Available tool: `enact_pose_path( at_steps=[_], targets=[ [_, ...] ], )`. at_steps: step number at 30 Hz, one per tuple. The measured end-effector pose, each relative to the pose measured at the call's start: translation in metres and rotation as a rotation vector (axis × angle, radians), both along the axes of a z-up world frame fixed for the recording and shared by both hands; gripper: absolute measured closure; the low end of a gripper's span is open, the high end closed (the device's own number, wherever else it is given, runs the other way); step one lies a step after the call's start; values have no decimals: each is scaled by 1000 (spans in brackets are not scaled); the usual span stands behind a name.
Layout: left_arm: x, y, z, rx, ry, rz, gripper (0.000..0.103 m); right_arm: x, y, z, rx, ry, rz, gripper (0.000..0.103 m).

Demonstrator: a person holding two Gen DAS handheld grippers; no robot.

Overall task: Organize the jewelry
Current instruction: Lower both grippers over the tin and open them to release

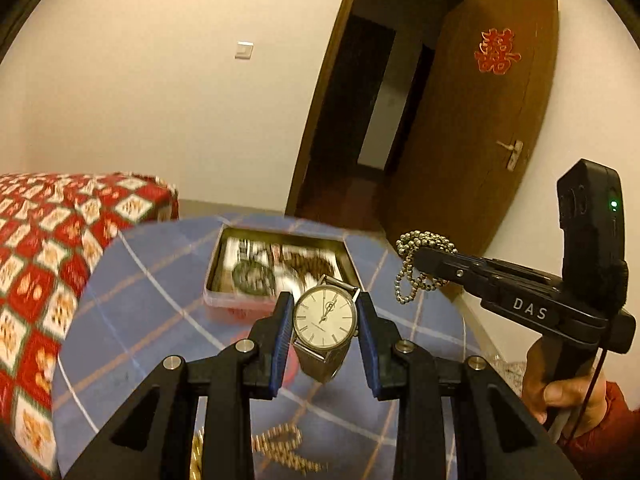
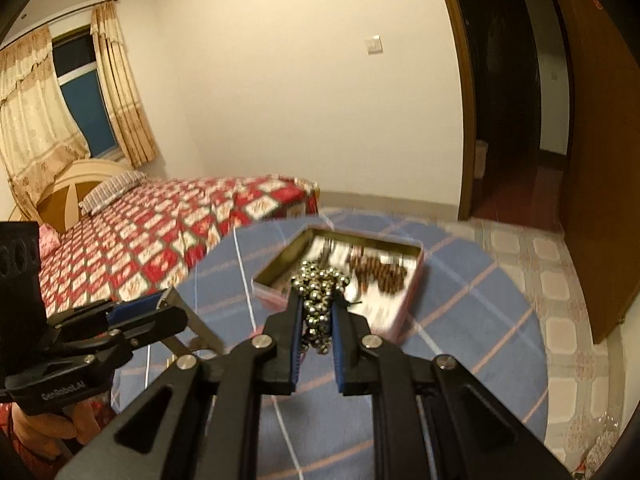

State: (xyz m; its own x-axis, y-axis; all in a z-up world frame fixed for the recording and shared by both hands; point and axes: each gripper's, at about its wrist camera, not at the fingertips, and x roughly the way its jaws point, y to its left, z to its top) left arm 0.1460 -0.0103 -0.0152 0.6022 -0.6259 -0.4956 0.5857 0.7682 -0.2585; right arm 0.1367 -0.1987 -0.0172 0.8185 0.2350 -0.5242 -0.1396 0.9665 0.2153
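Left gripper (image 1: 325,312) pinches a white-dialled wristwatch (image 1: 326,317) by the case edges, dial facing the camera, metal mesh strap hanging below. The watch is held in the air above the round table with blue plaid cloth (image 1: 160,280).

Right gripper (image 2: 317,312), seen at 3 o'clock from the left wrist, is pressed together on a silver ball-bead chain (image 2: 320,304); loops bunch between the pads and dangle past the tips.

Open rectangular tin box (image 2: 400,320) sits on the cloth at 12 o'clock of both grippers, already holding a brown bead string (image 2: 378,274) and other blurred pieces. A gold bead chain (image 1: 280,448) lies on the cloth at 6 o'clock, under the left gripper.

Bed with red checked cover (image 2: 160,232) at 9 o'clock.
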Motion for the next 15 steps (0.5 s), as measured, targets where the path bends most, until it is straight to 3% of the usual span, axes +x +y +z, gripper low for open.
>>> enact_pose_path(
  at_steps=[4, 8, 15],
  targets=[
    [27, -8, 9, -24, -24, 17, 71, 26, 0, 3, -1, -14, -15, 87],
    [58, -21, 9, -33, -35, 28, 71, 54, 0, -14, -3, 22, -32, 87],
    [108, -51, -30, 5, 63, 45, 71, 95, -10, -54, 1, 120, -64, 87]
  ],
)
